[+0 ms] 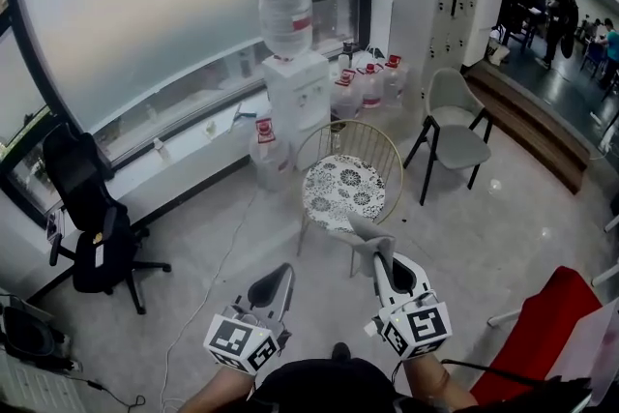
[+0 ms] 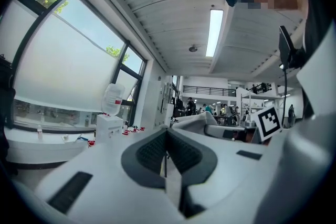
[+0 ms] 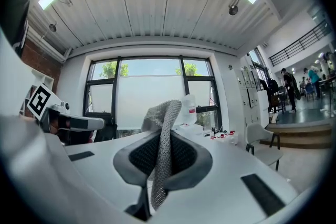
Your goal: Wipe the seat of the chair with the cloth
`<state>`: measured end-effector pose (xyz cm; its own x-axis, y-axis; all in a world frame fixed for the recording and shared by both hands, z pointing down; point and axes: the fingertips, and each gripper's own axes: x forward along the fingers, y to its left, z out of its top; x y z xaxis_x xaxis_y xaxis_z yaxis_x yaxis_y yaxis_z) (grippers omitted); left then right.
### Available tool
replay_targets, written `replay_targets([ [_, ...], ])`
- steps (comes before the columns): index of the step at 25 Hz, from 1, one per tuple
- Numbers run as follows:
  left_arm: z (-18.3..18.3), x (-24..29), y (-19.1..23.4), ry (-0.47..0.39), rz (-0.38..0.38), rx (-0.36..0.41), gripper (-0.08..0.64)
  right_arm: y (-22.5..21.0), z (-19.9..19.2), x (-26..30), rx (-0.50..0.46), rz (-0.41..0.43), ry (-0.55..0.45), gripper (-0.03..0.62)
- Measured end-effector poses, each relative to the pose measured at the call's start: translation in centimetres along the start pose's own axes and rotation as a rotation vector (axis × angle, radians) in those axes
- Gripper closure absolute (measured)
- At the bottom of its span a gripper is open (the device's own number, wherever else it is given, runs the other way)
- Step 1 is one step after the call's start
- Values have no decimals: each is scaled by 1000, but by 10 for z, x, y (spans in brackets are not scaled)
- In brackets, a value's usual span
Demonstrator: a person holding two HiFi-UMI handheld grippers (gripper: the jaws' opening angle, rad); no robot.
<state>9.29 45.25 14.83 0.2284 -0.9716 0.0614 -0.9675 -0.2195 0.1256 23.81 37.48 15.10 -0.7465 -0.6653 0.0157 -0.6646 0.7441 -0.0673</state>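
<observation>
1. A grey knitted cloth [image 3: 161,139] is being gripped by the closed fingers of the right gripper [image 1: 381,258], in the air and near the gold wire chair with the round patterned seat [image 1: 343,189].
2. The fingers of the left gripper [image 2: 166,135] are being pressed together on nothing.
3. The cloth is being judged as soft, light and limp. A bunched hold is probably leaving enough loose fabric for wiping.

Grey woven cloth [image 3: 164,128]; black-and-white floral chair seat [image 1: 341,191], gold frame [image 1: 387,147].
</observation>
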Motion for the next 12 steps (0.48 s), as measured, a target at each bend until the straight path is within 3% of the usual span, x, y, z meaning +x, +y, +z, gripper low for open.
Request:
replay_targets([
  [5,-6,35,4,23,7,9,552,-32,-8,23,11,0,4,566],
  [12,-8,68,35,44,-6,-12,552,-43,-14,67,30,0,14,566],
])
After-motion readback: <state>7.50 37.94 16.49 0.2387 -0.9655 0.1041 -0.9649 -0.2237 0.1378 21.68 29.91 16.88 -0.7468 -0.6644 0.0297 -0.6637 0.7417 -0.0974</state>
